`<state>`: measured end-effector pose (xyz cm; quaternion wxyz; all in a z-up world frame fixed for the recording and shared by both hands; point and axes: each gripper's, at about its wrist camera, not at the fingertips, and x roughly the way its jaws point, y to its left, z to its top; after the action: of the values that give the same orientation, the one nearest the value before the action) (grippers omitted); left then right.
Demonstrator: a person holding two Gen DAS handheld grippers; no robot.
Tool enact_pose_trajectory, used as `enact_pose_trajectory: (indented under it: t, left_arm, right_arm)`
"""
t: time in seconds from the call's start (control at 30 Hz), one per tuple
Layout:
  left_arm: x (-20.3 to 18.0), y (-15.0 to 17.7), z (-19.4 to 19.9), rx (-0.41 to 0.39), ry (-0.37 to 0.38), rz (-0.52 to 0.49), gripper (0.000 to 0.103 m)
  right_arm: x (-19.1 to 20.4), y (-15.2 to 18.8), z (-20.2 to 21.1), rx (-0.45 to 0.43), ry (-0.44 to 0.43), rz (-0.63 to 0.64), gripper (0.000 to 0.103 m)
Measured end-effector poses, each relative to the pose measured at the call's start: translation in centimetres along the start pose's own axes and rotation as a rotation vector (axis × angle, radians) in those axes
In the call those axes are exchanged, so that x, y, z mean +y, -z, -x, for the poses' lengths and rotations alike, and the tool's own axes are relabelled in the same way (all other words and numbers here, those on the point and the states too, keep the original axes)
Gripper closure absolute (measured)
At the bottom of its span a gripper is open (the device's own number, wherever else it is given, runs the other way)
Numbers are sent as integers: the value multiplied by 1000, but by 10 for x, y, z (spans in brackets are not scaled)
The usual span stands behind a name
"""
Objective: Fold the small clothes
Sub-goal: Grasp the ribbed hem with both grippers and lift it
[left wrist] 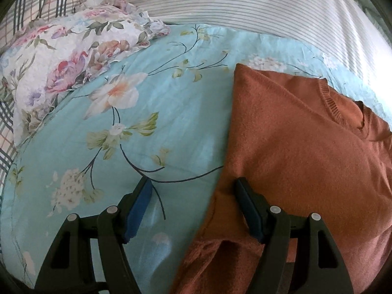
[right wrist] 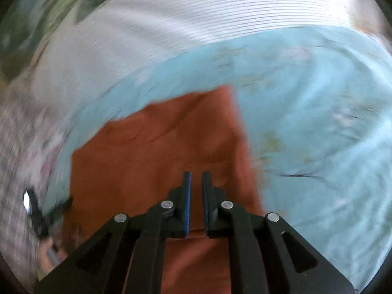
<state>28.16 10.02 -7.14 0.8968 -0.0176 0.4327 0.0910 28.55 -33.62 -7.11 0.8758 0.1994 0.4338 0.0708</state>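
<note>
Sweater (left wrist: 306, 142): rust-orange fuzzy knit, ribbed neckline, folded into rough rectangle, lying on bed's aqua floral sheet (left wrist: 147, 127). Crinkled floral pillow (left wrist: 73, 61) well apart, striped cloth (left wrist: 245, 5) beyond. Left gripper (left wrist: 192, 183) fingers wide, straddling sweater's edge. Right gripper (right wrist: 196, 176) fingers narrow over sweater; whether pinching fabric, cannot tell; view blurred.
</note>
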Motion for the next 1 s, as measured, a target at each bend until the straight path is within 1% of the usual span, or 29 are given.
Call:
enact_pose_trajectory:
  t: [0.07, 0.1, 0.13, 0.17, 0.2, 0.23, 0.27, 0.3, 0.33, 0.37, 0.4, 0.43, 0.47, 0.5, 0.57, 0.63, 0.67, 0.73, 0.8, 0.83, 0.9, 0.93, 1.0]
  left_arm:
    - [0, 0, 0, 0, -2, -2, 30]
    - [0, 0, -1, 2, -3, 0, 28]
    - [1, 0, -2, 4, -4, 5, 25]
    - [3, -1, -2, 8, -4, 14, 23]
    - [5, -2, -3, 14, 0, 25, 22]
    - [7, -2, -3, 17, 9, 33, 22]
    - [8, -2, -1, 17, 12, 37, 22]
    - [10, -1, 2, 14, 10, 40, 22]
    - [12, 0, 7, 9, 11, 42, 23]
    - [14, 3, 14, 1, 22, 44, 24]
    - [18, 7, 23, -7, 44, 49, 24]
    - [22, 12, 30, -10, 64, 54, 24]
    - [26, 18, 39, -12, 91, 60, 24]
    - [30, 27, 50, -12, 127, 59, 24]
    - [35, 43, 68, -12, 172, 39, 24]
    - [40, 62, 84, 1, 220, 12, 24]
    - [42, 72, 90, 15, 251, 0, 24]
    - [49, 93, 101, 54, 317, -10, 24]
    - [58, 110, 109, 78, 380, 2, 24]
    - [65, 121, 111, 98, 422, 16, 24]
    - [73, 139, 112, 142, 492, 41, 24]
    - [77, 149, 115, 149, 519, 53, 24]
    - [82, 171, 132, 121, 556, 40, 24]
  right_arm:
    - [18, 7, -19, 57, -67, 52, 91]
    - [25, 10, -32, 93, -62, 82, 91]
    - [26, 13, -42, 115, -20, 99, 91]
    - [18, 15, -53, 148, 75, 93, 92]
    - [7, 14, -57, 152, 88, 65, 95]
    - [-8, 13, -53, 138, 40, 7, 95]
    - [-11, 13, -49, 134, 34, -20, 94]
    - [-15, 11, -40, 119, 49, -30, 89]
    - [-15, 10, -29, 99, 64, -24, 89]
    - [-18, 10, -14, 74, 62, -26, 81]
    - [-22, 11, -3, 61, 46, -35, 60]
    - [-27, 13, 8, 48, 25, -47, 48]
    - [-33, 17, 24, 25, 2, -58, 32]
    - [-34, 20, 34, 8, 0, -58, 31]
    - [-41, 36, 57, -17, 0, -43, 31]
    - [-46, 50, 66, -16, -16, -42, 31]
    - [-56, 60, 73, -13, -33, -48, 31]
    - [-67, 70, 75, 3, -46, -67, 31]
    - [-83, 86, 79, 44, -96, -90, 31]
    - [-86, 94, 77, 64, -121, -100, 31]
    - [-97, 115, 76, 130, -183, -117, 31]
    - [-98, 123, 76, 149, -213, -114, 31]
    - [-91, 144, 88, 161, -292, -70, 31]
